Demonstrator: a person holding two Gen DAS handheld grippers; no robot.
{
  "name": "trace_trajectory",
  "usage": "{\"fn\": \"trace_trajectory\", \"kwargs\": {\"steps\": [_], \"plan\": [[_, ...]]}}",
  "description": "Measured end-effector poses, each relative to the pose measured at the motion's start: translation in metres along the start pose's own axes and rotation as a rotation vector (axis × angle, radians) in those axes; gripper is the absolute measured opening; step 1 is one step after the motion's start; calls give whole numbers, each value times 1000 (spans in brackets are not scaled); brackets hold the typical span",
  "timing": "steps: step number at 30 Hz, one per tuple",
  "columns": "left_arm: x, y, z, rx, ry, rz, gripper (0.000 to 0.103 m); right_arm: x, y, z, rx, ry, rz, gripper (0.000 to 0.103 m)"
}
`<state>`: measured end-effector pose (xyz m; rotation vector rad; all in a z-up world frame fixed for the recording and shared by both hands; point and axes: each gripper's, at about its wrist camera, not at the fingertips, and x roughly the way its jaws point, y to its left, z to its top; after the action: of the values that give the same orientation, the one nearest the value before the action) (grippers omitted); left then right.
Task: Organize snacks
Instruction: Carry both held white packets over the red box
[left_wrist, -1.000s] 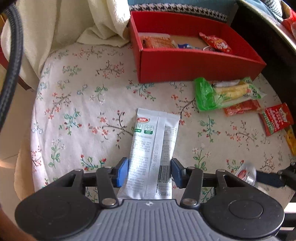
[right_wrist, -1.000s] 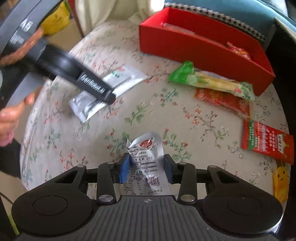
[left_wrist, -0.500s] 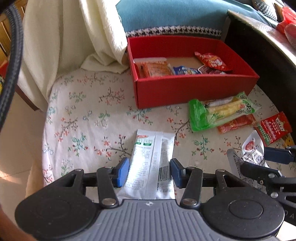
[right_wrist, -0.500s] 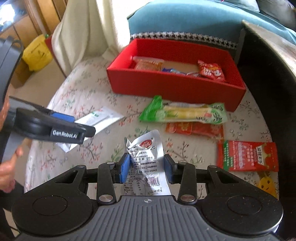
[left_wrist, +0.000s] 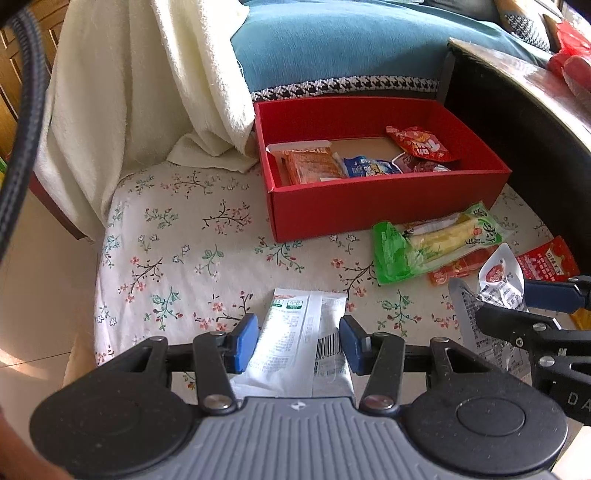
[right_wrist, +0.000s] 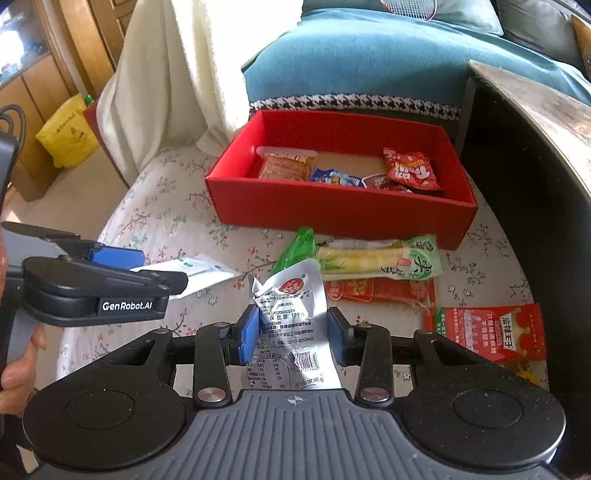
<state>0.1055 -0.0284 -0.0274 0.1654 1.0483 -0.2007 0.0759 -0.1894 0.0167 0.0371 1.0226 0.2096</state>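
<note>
My left gripper (left_wrist: 298, 341) is shut on a long white snack packet (left_wrist: 295, 339), held above the flowered cloth. My right gripper (right_wrist: 291, 334) is shut on a crinkled silver packet with a red logo (right_wrist: 291, 306), also lifted. Each gripper shows in the other's view: the right one (left_wrist: 532, 314) at the left view's right edge, the left one (right_wrist: 110, 273) at the right view's left edge. Ahead stands an open red box (left_wrist: 388, 206) (right_wrist: 332, 210) holding an orange packet (left_wrist: 314, 166), a blue one (left_wrist: 369, 167) and a red one (left_wrist: 421, 144).
On the flowered cloth (left_wrist: 177, 240) before the box lie a green packet (right_wrist: 373, 256), a flat red packet (right_wrist: 380, 290) beneath it, a red packet with white print (right_wrist: 491, 332) and a yellow one (right_wrist: 524, 373). A white towel (left_wrist: 147, 92), blue cushion (left_wrist: 332, 48) and dark table edge (right_wrist: 535, 147) border the area.
Both grippers have risen with their packets and tilted up, so the red box now shows its inside. The right gripper has come closer to the left one.
</note>
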Motion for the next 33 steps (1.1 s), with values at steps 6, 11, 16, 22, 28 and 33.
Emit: {"fn": "trace_trajectory", "kwargs": {"steps": [6,11,16,22,28,33], "plan": [[-2,-1,1,0,-9,2,43,-2,-4,3,13,-14,-4,47],[-3,-1,4,-6,-15,1,43,-4,-6,4,20,-28,-10,47],[-11,-5,6,4,-52,14,40,-5,-9,6,33,-41,-13,47],[-4,-7,5,19,-30,-2,40,-6,-12,11,47,-57,-26,47],[34,-2,3,-12,104,-36,57,-1,-13,8,44,-29,-29,47],[64,-5,-2,-18,161,26,58,-1,-13,6,43,-23,-15,47]]}}
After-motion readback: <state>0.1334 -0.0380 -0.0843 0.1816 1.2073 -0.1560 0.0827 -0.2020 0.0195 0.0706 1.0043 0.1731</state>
